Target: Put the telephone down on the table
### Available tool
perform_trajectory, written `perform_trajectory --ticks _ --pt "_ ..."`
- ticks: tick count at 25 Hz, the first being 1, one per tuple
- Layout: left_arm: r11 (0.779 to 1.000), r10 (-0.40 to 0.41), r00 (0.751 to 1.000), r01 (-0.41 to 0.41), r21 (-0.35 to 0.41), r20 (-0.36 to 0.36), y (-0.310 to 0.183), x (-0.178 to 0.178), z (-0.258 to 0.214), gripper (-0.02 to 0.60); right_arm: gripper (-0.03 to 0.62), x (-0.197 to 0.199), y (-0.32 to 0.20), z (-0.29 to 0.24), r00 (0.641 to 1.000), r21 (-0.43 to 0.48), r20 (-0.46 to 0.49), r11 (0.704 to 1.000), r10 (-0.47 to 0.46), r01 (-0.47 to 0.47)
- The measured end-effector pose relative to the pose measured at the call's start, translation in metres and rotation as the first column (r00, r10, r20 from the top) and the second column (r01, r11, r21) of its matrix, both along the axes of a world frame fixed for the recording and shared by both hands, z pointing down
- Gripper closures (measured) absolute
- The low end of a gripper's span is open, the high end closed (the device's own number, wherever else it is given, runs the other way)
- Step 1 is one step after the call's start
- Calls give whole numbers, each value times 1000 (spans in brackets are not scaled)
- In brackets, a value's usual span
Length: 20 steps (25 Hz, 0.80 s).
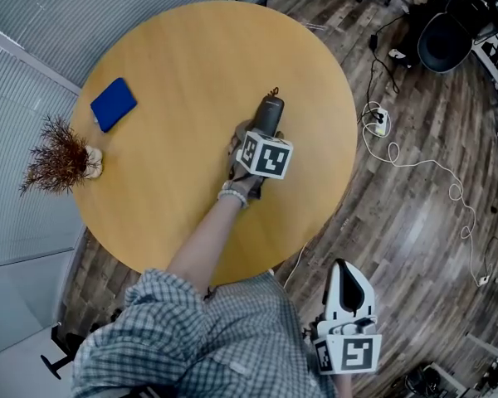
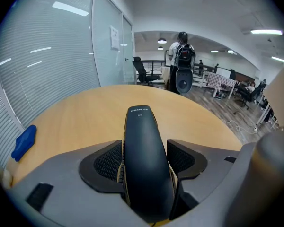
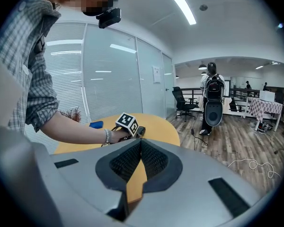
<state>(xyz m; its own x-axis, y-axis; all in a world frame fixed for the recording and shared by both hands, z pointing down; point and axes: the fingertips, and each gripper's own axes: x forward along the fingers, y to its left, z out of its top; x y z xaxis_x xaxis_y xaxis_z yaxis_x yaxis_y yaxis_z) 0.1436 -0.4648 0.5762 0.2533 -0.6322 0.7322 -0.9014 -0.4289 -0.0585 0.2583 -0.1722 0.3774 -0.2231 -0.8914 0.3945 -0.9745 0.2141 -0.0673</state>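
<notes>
The telephone (image 2: 143,164) is a black handset, and my left gripper (image 2: 146,161) is shut on it, with a ribbed pad (image 2: 109,162) pressing each side. Its far end points out over the round wooden table (image 2: 85,117). In the head view the left gripper (image 1: 270,119) is over the middle of the table (image 1: 174,65), with the handset's tip (image 1: 273,101) poking out ahead; I cannot tell whether it touches the wood. My right gripper (image 1: 346,293) hangs off the table at the lower right, and in its own view the right gripper (image 3: 141,145) is shut on nothing.
A blue pad (image 1: 114,104) lies at the table's left side, with a dried plant (image 1: 60,156) at the left edge. White cables and a power strip (image 1: 380,121) trail over the wooden floor on the right. A person with a backpack (image 2: 182,56) stands far off.
</notes>
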Motion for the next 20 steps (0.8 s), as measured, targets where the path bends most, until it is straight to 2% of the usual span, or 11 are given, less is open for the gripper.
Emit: perform_trajectory --ticks 4,9,15,18,20 --pt "996 -5 1000 6 84 -19 18 -4 -37 291 586 1 13 -8 1000 32 3 999 -13 13" --pt "975 5 995 18 221 -104 49 -6 -103 313 586 -2 33 -25 999 93 -5 995 -41 41" --pt "936 20 987 37 351 -157 103 -16 -167 417 586 -12 62 -41 997 149 -11 986 -71 71" --pt "922 47 983 26 385 -179 135 -15 -191 506 586 -9 76 -49 997 179 -13 981 -72 74" --pt "906 62 980 23 423 -187 158 -15 -206 569 586 -5 87 -54 997 201 -11 977 -71 71"
